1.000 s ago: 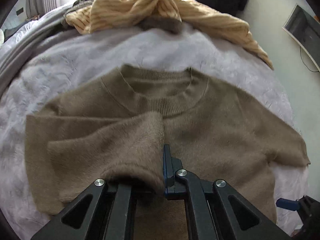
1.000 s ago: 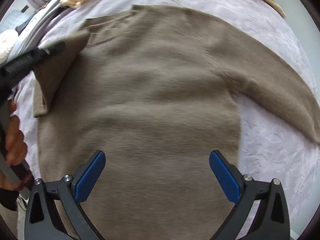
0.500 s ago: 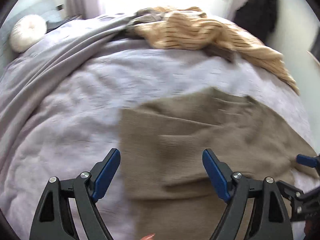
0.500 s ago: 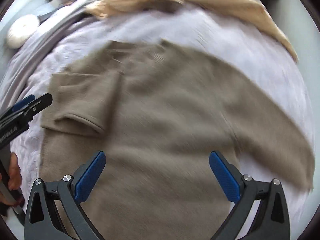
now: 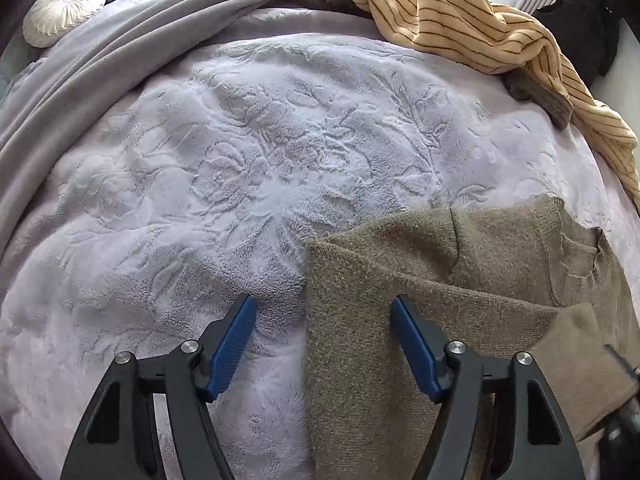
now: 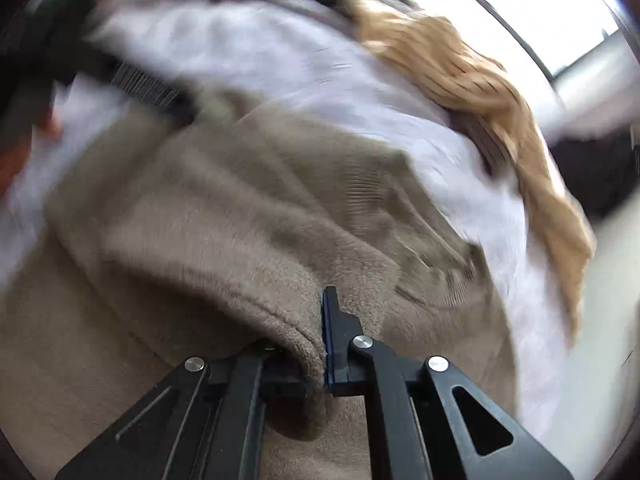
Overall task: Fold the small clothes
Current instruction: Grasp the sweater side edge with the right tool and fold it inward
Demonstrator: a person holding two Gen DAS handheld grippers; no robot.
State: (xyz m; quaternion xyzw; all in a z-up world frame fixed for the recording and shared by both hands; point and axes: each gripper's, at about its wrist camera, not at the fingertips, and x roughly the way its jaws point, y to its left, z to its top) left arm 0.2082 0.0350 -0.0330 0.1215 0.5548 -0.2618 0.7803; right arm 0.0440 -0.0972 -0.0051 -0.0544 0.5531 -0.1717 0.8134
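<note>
A brown knit sweater (image 5: 460, 320) lies on the lilac bedspread (image 5: 240, 160), its left sleeve folded across the body. My left gripper (image 5: 320, 344) is open and empty, hovering over the sweater's left folded edge. In the right wrist view, my right gripper (image 6: 322, 344) is shut on the sweater's right sleeve (image 6: 240, 264), holding it lifted over the sweater body. The view is blurred by motion. The left gripper (image 6: 132, 84) shows there as a dark blur at upper left.
A yellow striped garment (image 5: 480, 32) is heaped at the far right of the bed, also in the right wrist view (image 6: 480, 92). A grey blanket (image 5: 120, 40) lies along the left. A round white cushion (image 5: 60, 4) sits at the far left corner.
My left gripper let go of the left sleeve, opened and drew back left. My right gripper went from open above the sweater to shut on the right sleeve, carrying it inward.
</note>
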